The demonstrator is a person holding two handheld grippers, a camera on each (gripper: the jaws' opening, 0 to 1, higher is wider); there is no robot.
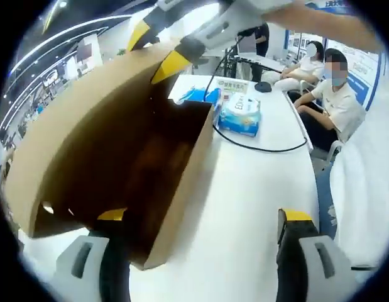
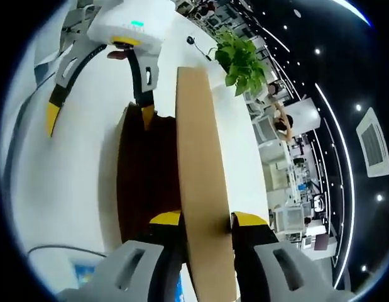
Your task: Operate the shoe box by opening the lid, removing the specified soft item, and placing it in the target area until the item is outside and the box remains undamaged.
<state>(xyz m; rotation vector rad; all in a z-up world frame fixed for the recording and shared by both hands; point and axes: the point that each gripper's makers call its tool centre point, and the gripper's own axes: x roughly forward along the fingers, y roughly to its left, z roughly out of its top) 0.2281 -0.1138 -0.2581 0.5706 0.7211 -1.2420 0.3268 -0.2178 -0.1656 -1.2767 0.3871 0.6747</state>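
Lid (image 2: 200, 189) raised: right claw (image 2: 205, 220) clamps its edge; left claw (image 1: 203, 217) spread wide, one jaw inside shoe box (image 1: 175, 189). Soft item (not visible) remains to extract.

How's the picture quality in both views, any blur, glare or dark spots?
Left gripper view: the shoe box interior is deeply shadowed, the white table glares and the edges blur. Right gripper view: the lid is sharp, fisheye bends the ceiling lights, and the box interior is dark.
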